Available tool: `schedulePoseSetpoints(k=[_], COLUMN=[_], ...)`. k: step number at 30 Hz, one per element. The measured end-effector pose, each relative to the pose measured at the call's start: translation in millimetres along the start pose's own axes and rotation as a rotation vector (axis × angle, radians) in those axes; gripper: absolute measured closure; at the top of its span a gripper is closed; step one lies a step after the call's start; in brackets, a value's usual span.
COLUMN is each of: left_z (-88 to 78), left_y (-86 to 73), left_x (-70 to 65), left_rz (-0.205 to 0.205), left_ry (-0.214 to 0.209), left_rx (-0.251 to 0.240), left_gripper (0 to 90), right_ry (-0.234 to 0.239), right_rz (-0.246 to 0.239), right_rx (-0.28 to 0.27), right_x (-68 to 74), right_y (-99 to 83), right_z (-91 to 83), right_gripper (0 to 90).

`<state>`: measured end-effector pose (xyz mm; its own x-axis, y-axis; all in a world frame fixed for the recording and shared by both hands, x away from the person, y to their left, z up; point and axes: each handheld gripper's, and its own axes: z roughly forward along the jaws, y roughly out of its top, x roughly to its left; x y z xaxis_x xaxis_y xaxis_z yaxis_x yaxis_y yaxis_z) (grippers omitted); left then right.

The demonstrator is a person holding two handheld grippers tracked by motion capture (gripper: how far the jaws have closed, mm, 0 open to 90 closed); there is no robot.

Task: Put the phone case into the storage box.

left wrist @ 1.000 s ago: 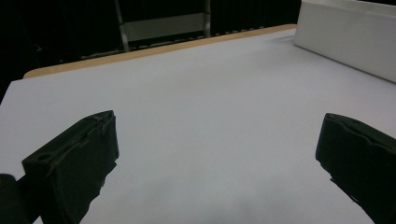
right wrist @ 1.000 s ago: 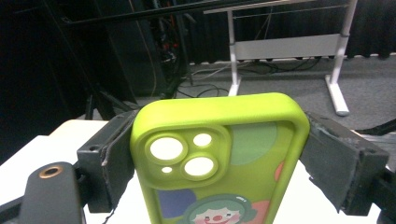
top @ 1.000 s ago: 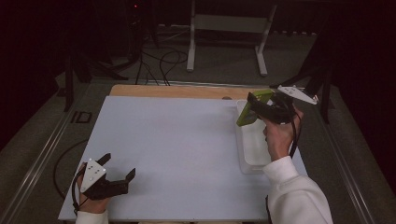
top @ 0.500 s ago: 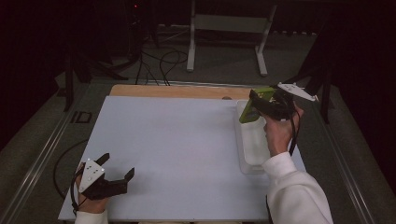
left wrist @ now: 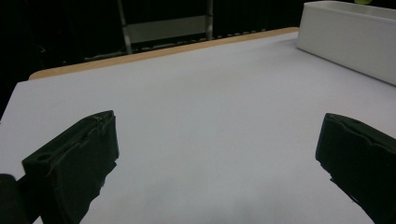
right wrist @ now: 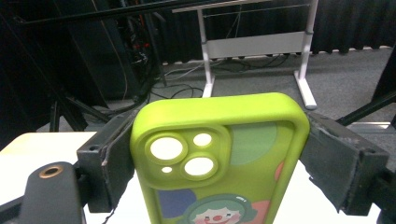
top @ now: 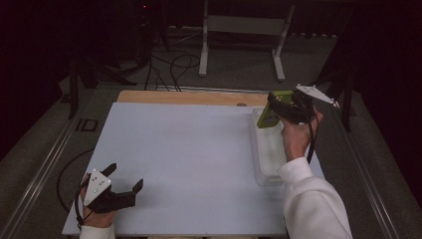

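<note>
Slippage is the main risk: the right gripper (top: 278, 107) is clamping the green phone case (top: 271, 113) by its two long edges, at the upper right of the high view above the far end of the white tray (top: 266, 169), and the smooth rounded sides could be sliding out so the case drops against the rim or beside the tray. The left gripper (top: 124, 188) is resting at the lower left on the table (top: 199, 149), jaws spread and empty. The right gripper view is showing the case's (right wrist: 219, 163) camera cutouts and clown print, which the high view is blurring.
</note>
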<state>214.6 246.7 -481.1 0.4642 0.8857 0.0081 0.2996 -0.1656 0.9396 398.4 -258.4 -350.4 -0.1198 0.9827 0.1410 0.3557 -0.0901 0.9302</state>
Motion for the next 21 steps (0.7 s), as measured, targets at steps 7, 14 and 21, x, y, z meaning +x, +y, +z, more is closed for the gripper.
schedulePoseSetpoints(k=[7, 14, 21], left_z=[-0.5, -0.6, -0.6], left_y=[0.0, 0.0, -0.2], left_x=[0.3, 0.4, 0.4], left_rz=[-0.003, -0.004, -0.007], left_ry=[0.004, 0.005, 0.006], left_rx=[-0.003, -0.004, -0.003], left_gripper=[0.0, 0.0, 0.0], right_ry=[-0.017, -0.034, -0.043], right_rz=[-0.002, 0.0, 0.003], right_rx=[0.006, 0.007, 0.013], right_x=[-0.1, -1.1, -1.4], right_y=[1.4, 2.1, 0.8], right_z=[6.2, 12.1, 18.1], right_gripper=[16.3, 16.3, 16.3])
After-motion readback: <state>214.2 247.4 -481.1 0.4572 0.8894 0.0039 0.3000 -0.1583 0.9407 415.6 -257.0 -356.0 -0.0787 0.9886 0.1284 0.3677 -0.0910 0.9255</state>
